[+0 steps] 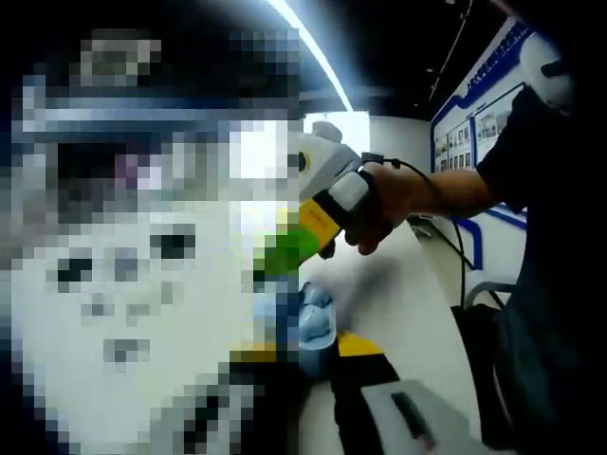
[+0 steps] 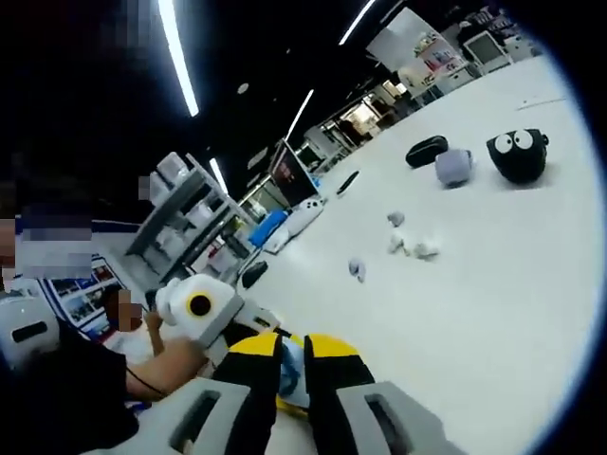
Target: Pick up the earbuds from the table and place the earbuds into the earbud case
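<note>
big smooth white table (image 2: 493, 284) in a strip-lit hall, small pale earbuds (image 2: 410, 246) scattered mid-table, lavender earbud case (image 2: 454, 167) near far edge beside a fuzzy black googly-eyed ball (image 2: 518, 155), right claw (image 2: 292, 365) clamped on something light blue (image 2: 292, 372), left claw (image 1: 308, 346) can't tell

tool (image 2: 292, 365): yellow tips, black jaws, grey body | sleeve (image 1: 520, 142): dark

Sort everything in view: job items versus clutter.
Job: scattered earbuds; blue object, possibly the case, between the right claw jaws.
Lying about: black pouch, lilac pouch, googly-eyed black toy, black pen.
</note>
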Available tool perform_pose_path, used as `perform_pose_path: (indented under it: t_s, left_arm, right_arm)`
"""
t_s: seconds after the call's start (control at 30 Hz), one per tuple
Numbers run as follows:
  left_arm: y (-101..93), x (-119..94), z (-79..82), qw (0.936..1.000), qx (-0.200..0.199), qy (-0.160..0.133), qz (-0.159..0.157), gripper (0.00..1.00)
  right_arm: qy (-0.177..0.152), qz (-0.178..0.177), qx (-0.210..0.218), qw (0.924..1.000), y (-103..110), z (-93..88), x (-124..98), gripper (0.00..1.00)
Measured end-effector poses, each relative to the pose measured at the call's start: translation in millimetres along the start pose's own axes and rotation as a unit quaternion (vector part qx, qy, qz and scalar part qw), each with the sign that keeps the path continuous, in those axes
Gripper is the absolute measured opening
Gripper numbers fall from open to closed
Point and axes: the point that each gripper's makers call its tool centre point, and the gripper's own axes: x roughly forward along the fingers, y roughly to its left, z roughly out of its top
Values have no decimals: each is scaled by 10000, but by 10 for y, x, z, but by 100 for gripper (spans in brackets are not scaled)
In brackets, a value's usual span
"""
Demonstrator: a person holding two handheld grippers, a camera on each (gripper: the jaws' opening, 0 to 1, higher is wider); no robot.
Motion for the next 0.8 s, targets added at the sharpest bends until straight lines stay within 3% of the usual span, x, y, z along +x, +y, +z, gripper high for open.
perform_pose_path:
  t_s: [0.13,0.47,0.53,0.8]
  left_arm:
    - [1,-1,0,10000,-15,4,-2,19]
    - [-8,2,-3,10000,-12,5,4,19]
    - [-8,1,-2,10000,-6,4,8,19]
    - [-12,4,2,10000,14,1,4,19]
  right_arm:
    - [-34,-55,-287,9996,14,20,-28,6]
    - [-10,-106,-352,9993,9,26,-38,5]
    - [40,-185,-242,9995,-43,15,-33,7]
    - [405,-109,1075,9933,-98,-96,30,19]
